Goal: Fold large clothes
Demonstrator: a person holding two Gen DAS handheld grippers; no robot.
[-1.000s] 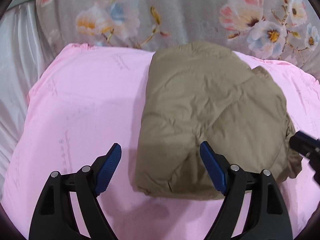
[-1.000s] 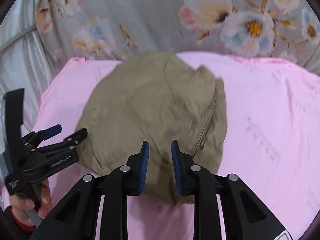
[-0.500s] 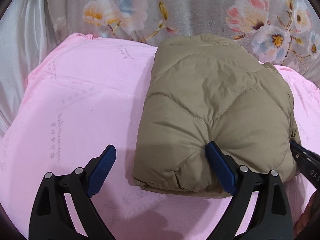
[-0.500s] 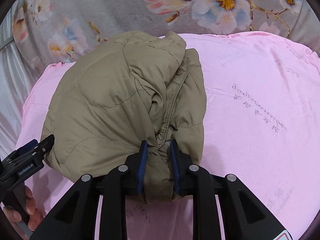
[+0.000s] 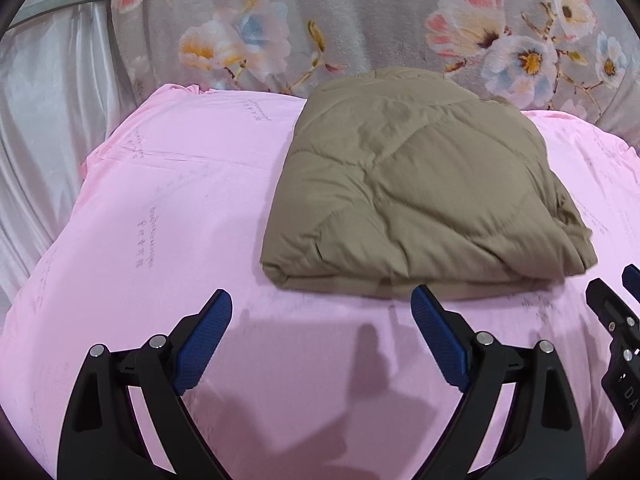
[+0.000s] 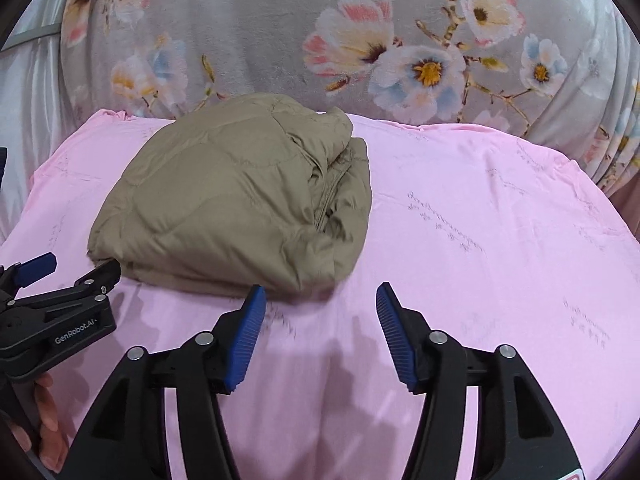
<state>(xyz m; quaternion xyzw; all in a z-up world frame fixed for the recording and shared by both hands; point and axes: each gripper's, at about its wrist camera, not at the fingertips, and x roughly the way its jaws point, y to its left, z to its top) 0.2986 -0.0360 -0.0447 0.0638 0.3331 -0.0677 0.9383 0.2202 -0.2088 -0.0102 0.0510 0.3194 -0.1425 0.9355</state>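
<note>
Only right cam is showing "GenRobot.AI" on left gripper (image 6: 60, 276) w/ hand (image 6: 44, 432). Both grippers, incl. right gripper (image 6: 320, 300) just opening, are gaping empty near folded jacket (image 5: 420, 184).

I see the jacket (image 5: 424, 184) as a khaki quilted, puffy garment, folded into a compact, thick bundle. Its top face shows curved stitching lines and is fairly smooth, with light creases. From my left wrist view the near edge is a straight fold with layers stacked beneath it. From my right wrist view the jacket (image 6: 224, 200) shows its right side bunched, with a seamed edge and loose folds tucked between the layers. It lies flat on the pink sheet (image 5: 168, 208), toward the far edge, touching nothing else.
</note>
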